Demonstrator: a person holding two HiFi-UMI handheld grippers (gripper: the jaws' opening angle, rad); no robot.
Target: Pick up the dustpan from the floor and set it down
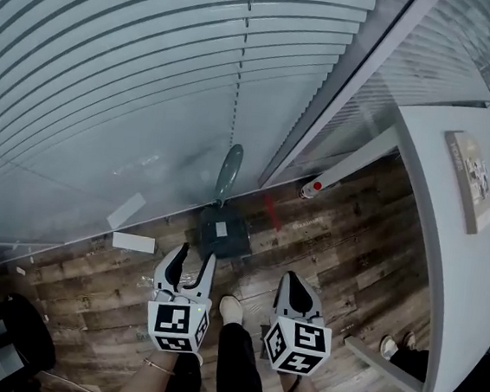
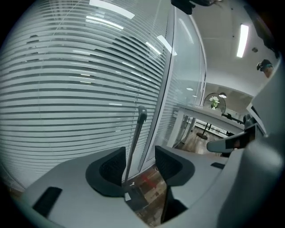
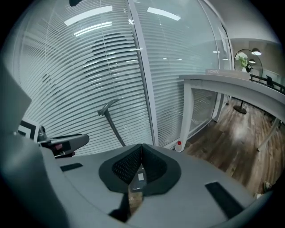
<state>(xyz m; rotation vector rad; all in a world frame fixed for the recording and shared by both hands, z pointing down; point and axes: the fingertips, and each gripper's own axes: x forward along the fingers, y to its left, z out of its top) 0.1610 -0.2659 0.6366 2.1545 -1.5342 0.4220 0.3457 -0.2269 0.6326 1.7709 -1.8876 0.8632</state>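
- The left gripper [image 1: 193,264] has its jaws wide apart, holding nothing. The right gripper [image 1: 295,283] has its jaws closed together, pad on pad.
- Ahead of both jaw pairs stands a glass wall with venetian blinds [image 1: 108,89].
- A white bottle with a red cap [image 1: 313,189] stands at the wall's foot, ahead and right of the right jaws, well apart.
- A white table [image 1: 430,254] stands further right, with a book [image 1: 471,180] on it.
- A white scrap [image 1: 133,242] lies on the wood floor [image 1: 344,245], left of the left jaws.
- The dustpan [image 1: 224,230] sits just ahead of the left jaws, apart from them, its pan on the floor against the wall.
- Its handle, the long axis, rises near upright in line with the left jaws' gap.
- In the left gripper view the left jaw covers part of the pan. Which way the pan's mouth faces cannot be made out.
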